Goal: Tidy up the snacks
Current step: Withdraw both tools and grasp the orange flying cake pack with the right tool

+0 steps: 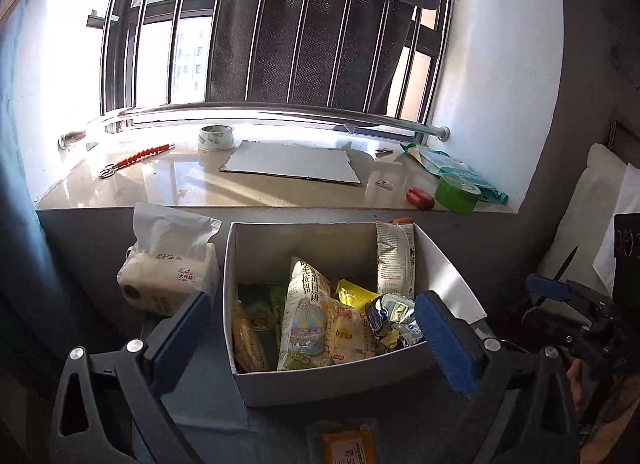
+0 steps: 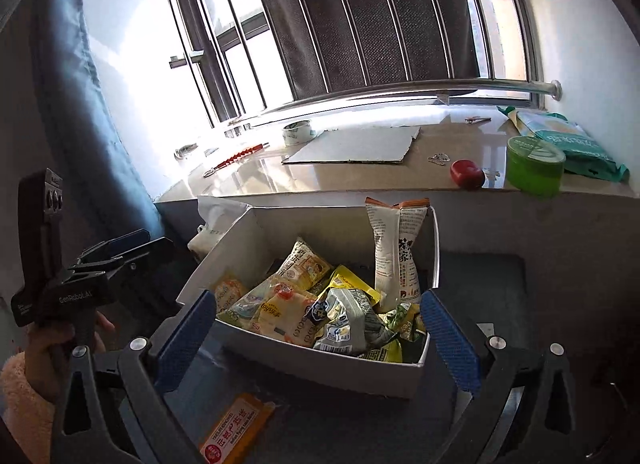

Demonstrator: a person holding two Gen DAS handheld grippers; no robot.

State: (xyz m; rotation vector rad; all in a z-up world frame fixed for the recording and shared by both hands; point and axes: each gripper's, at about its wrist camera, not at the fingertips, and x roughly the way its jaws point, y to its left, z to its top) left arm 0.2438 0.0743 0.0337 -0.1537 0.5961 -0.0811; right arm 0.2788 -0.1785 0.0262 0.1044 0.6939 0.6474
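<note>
snack-crowded box (image 1: pixel 248 264), open-topped, tissue pack (image 1: pixel 168 264) just beside

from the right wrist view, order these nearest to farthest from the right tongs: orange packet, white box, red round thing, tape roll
1. Orange flat snack packet, on the surface below the right tongs.
2. White cardboard box, just ahead.
3. Small red round object, sill's front right.
4. Clear tape roll, sill's back, by the window.

White cardboard box (image 2: pixel 320 364) holds yellow, silver and white snack packets (image 2: pixel 348 324). Before the box lies an orange packet (image 2: pixel 236 430). Behind it, a green tub (image 2: pixel 534 164) and red object (image 2: pixel 466 173). Tongs' blue pads (image 2: pixel 450 340).
</note>
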